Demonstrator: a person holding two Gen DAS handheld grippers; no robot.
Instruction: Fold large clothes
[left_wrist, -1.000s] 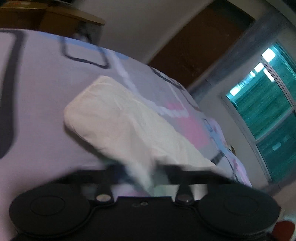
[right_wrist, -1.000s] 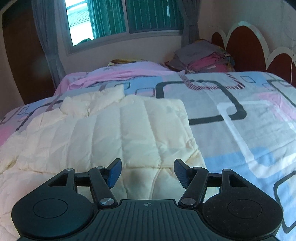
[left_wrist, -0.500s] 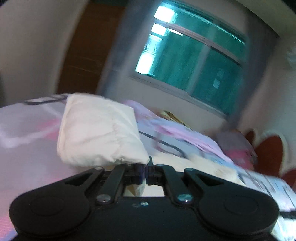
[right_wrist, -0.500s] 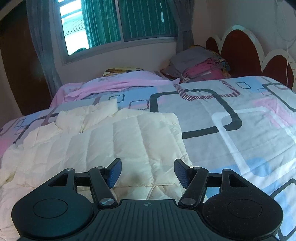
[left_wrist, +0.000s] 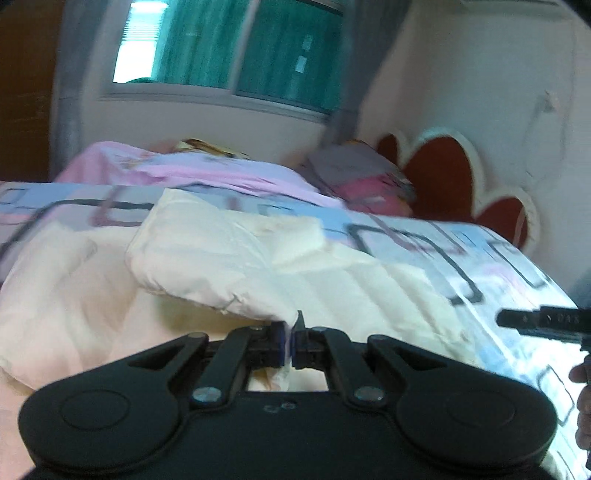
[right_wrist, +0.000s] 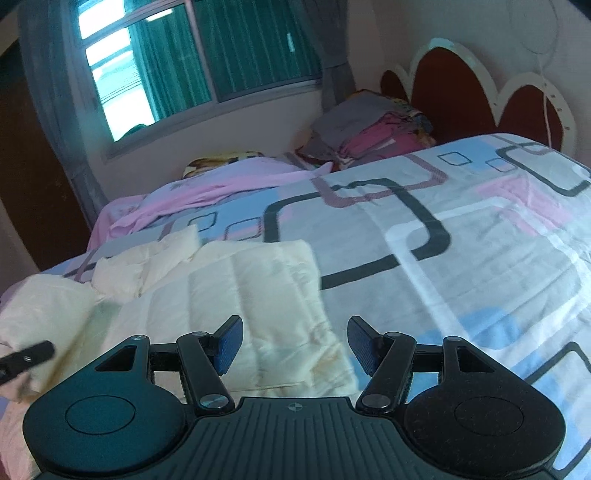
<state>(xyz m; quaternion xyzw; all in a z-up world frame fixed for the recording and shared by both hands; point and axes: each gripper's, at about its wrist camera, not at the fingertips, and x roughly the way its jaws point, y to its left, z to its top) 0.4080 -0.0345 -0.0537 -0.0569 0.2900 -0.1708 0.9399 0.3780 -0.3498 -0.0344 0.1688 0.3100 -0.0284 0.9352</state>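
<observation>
Jacket: a cream quilted jacket (right_wrist: 236, 302) lies spread on the bed (right_wrist: 461, 236), on the left part of the patterned cover, its hem nearest both cameras.
Sleeve: one puffy sleeve (left_wrist: 207, 258) is folded across the jacket's body and runs down to the left tool.
Left gripper: the left gripper (left_wrist: 290, 341) has its jaws pressed together, with a thin edge of the sleeve's cuff pinched between the blue pads; cream fabric also shows beneath the fingers.
Right gripper: the right gripper (right_wrist: 295, 345) stands partly open, nothing between its pads, poised above the jacket's lower right corner, apart from the cloth.
Left hand pose: tilted downward toward the jacket; its view is blurred.
Right hand pose: tilted downward, level across the bed, just right of the left tool, whose black finger shows at its left edge.
Person: fingertips (left_wrist: 581, 376) show at the right edge of the left view.
Background: folded clothes (right_wrist: 369, 129) sit by the red headboard (right_wrist: 454, 96), under the window (right_wrist: 207, 62).
</observation>
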